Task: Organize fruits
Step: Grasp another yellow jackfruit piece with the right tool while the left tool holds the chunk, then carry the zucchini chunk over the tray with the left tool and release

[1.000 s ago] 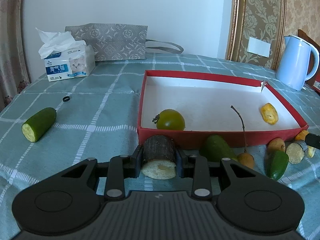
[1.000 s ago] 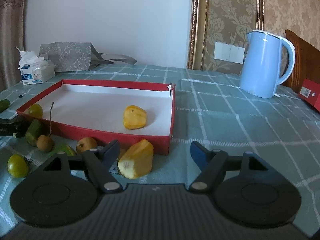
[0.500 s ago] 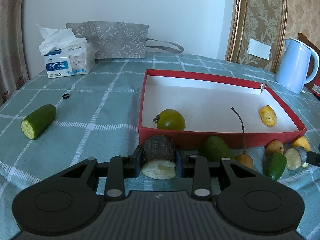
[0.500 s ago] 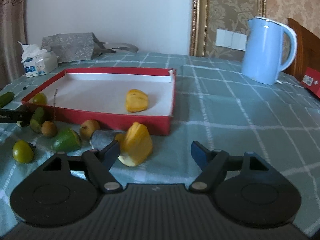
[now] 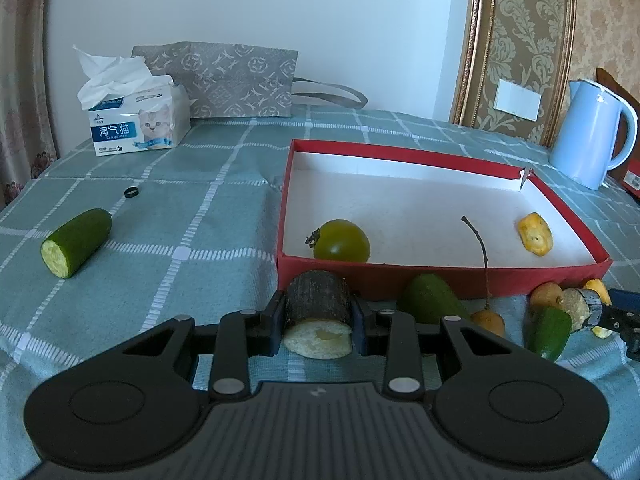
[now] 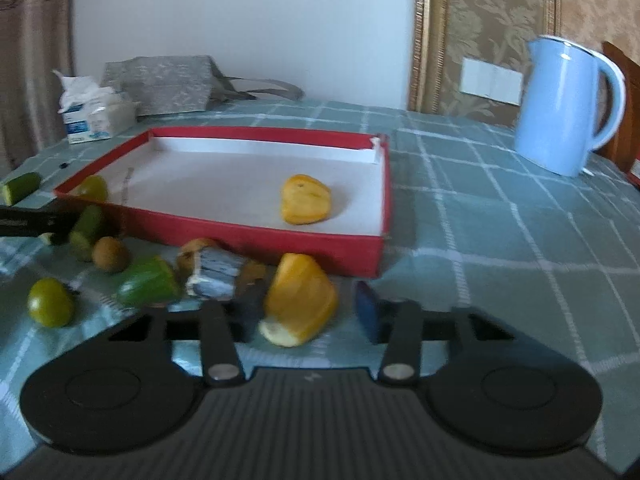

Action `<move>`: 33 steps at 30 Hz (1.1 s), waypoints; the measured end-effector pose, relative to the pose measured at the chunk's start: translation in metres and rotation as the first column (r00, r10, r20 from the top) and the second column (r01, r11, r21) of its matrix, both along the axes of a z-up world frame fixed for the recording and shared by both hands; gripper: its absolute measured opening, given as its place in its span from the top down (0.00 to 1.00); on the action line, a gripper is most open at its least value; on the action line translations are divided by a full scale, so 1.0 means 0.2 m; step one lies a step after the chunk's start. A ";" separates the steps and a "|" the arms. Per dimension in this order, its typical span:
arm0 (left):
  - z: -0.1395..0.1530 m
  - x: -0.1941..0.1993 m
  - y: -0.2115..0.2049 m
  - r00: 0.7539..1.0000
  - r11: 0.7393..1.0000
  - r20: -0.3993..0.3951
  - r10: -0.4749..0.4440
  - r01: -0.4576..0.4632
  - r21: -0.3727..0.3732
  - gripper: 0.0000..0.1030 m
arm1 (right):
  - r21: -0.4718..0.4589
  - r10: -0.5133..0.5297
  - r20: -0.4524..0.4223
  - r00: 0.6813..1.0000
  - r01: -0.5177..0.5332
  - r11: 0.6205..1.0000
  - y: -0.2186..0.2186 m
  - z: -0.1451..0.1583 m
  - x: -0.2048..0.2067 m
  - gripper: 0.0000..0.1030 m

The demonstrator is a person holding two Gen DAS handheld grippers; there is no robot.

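Since the earlier frame the right gripper [image 6: 306, 312] has dropped closer to the table [image 6: 500, 264], and its jaws have just been closing around the yellow wedge [image 6: 300, 300]; the left pad appears to touch the wedge, while a gap shows between the wedge and the blue right pad, so a firm clamp is not confirmed. Motion blur limits what can be read here. Left gripper [image 5: 318, 320] is unchanged: its fingers are clamped on the dark stub [image 5: 318, 308], which sits just in front of the red box [image 5: 440, 276]. Inside the box lie a green tomato [image 5: 342, 240] and a yellow piece [image 5: 535, 234]. Outside, along the box's front wall, remain a green chunk [image 6: 150, 286], a grey-skinned piece [image 6: 214, 276], a brown fruit [image 6: 111, 254] and a second tomato [image 6: 50, 302]; a cucumber end [image 5: 76, 242] lies well apart to the left. Risk assessment: the wedge tapers and shows a cut face, so uneven pad contact may rotate or squeeze it out on lifting. The grey-skinned piece lies just beside the left finger and could be nudged. Lifting too low would catch the box wall and shift the box.
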State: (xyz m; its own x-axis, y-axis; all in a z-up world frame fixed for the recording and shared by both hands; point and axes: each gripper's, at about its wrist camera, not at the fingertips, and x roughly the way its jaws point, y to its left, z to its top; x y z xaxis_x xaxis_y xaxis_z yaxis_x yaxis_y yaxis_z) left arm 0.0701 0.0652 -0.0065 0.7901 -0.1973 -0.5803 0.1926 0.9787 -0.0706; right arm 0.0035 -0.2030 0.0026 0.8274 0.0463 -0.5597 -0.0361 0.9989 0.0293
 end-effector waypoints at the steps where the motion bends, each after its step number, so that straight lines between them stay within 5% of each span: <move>1: 0.00 0.00 0.00 1.000 1.000 0.002 -0.003 0.003 0.006 0.69 | -0.006 0.003 0.001 1.000 -0.003 1.000 0.01 0.00 0.00 0.66; 6: 0.00 -0.01 -0.02 1.000 1.000 0.011 -0.005 0.005 0.025 0.69 | 0.072 -0.002 0.008 1.000 0.002 0.997 -0.04 0.01 0.00 0.66; 10: 0.03 -0.05 0.00 0.998 1.000 0.062 0.006 -0.006 0.001 0.69 | 0.093 -0.009 0.049 0.999 0.004 0.996 -0.07 0.02 -0.03 0.78; 17: 0.03 -0.06 0.01 0.997 1.000 0.068 0.025 -0.025 -0.004 0.69 | 0.029 0.008 0.045 0.999 -0.009 1.000 -0.02 0.02 -0.04 0.76; 23: 0.03 -0.05 0.01 0.998 1.000 0.064 0.028 -0.028 -0.002 0.69 | 0.054 -0.008 -0.032 0.999 0.010 0.998 -0.04 -0.01 -0.01 0.53; 26: 0.03 -0.05 0.01 0.998 1.000 0.061 0.023 -0.022 -0.005 0.69 | 0.063 -0.002 -0.013 1.000 0.003 0.998 -0.05 -0.01 -0.01 0.53; 28: 0.03 -0.06 0.00 0.998 1.000 0.065 0.019 -0.018 -0.004 0.69 | 0.076 0.003 -0.025 1.000 -0.001 0.997 -0.05 -0.01 0.01 0.66; 33: 0.04 -0.07 0.01 0.997 1.000 0.078 0.015 -0.014 -0.014 0.69 | 0.085 0.000 -0.010 1.000 0.001 0.996 -0.06 -0.01 -0.01 0.67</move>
